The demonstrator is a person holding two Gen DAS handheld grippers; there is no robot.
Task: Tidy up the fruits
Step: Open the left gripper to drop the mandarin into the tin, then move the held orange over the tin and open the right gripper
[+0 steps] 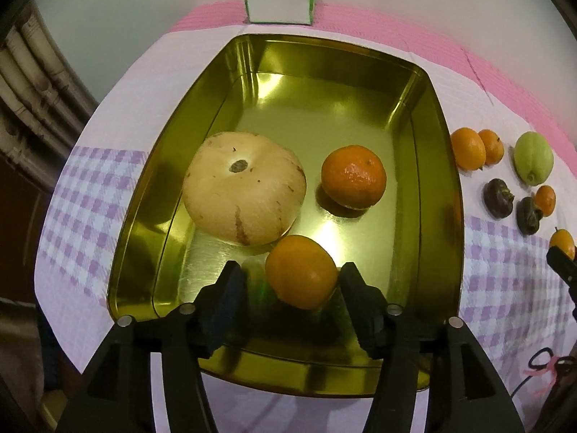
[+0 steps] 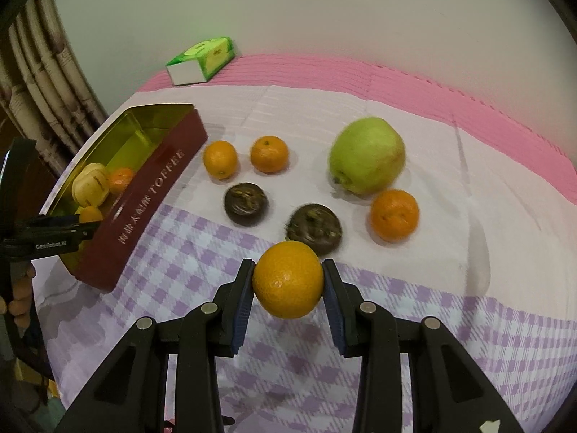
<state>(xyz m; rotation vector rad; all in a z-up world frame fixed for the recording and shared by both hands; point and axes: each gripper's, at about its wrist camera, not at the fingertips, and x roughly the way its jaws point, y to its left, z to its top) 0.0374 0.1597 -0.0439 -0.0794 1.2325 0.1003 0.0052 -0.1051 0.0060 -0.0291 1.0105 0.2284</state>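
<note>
A gold-lined red tin (image 1: 438,180) holds a pale melon (image 1: 244,187), a mandarin (image 1: 354,176) and an orange (image 1: 302,271). My left gripper (image 1: 288,285) is open over the tin's near end, its fingers either side of that orange. My right gripper (image 2: 287,283) is shut on an orange (image 2: 287,284) just above the cloth. Beyond it lie two dark mangosteens (image 2: 246,203) (image 2: 315,229), three mandarins (image 2: 220,159) (image 2: 269,154) (image 2: 395,214) and a green pear (image 2: 366,155). The tin also shows in the right wrist view (image 2: 144,202).
A green and white box (image 2: 200,59) sits at the back by the wall, also in the left wrist view (image 1: 279,0). A curtain (image 2: 39,72) hangs at the left. The checked cloth (image 2: 450,324) covers the table.
</note>
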